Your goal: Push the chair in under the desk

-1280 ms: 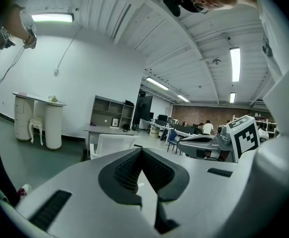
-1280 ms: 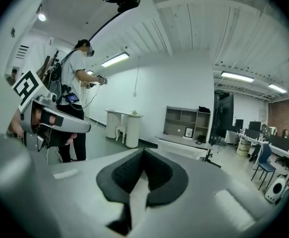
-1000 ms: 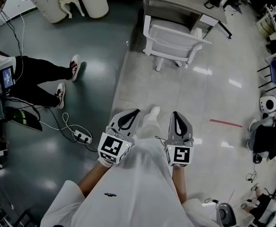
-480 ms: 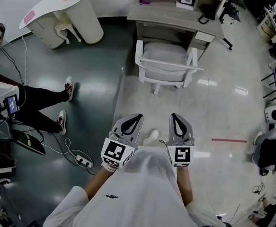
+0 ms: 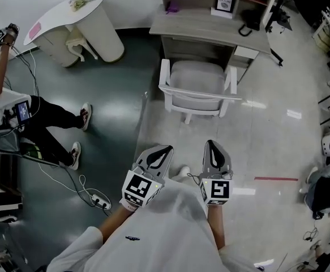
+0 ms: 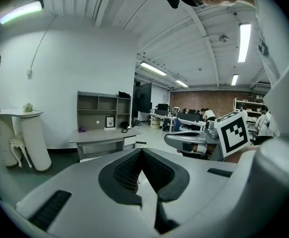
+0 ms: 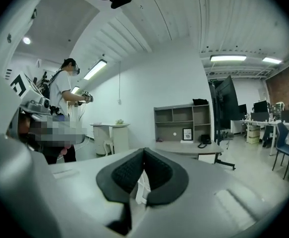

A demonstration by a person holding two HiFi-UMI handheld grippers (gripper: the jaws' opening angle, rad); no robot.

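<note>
- The left hand-held gripper (image 5: 165, 149) is narrow: its dark pads meet at the tip, with nothing between them.
- The right hand-held gripper (image 5: 210, 143) is the same, jaws closed together and empty.
- Both are held side by side, low in front of the person's body, and point forward over the pale floor (image 5: 255, 135). Neither touches anything.
- The white chair (image 5: 197, 86) stands straight ahead of the two hand-held grippers and well apart from them. Its backrest is turned toward them and its seat faces away.
- The grey desk (image 5: 210, 24) is just beyond the chair. Most of the chair sits out from under its top.
- On the desk, farther off, are a small framed picture (image 5: 225, 3) and a dark telephone (image 5: 248, 20).
- Far to the left of the left hand-held gripper, a person (image 5: 17, 123) in dark trousers stands among cables.
- Ahead and to the left is a white rounded stand (image 5: 80, 27).
</note>
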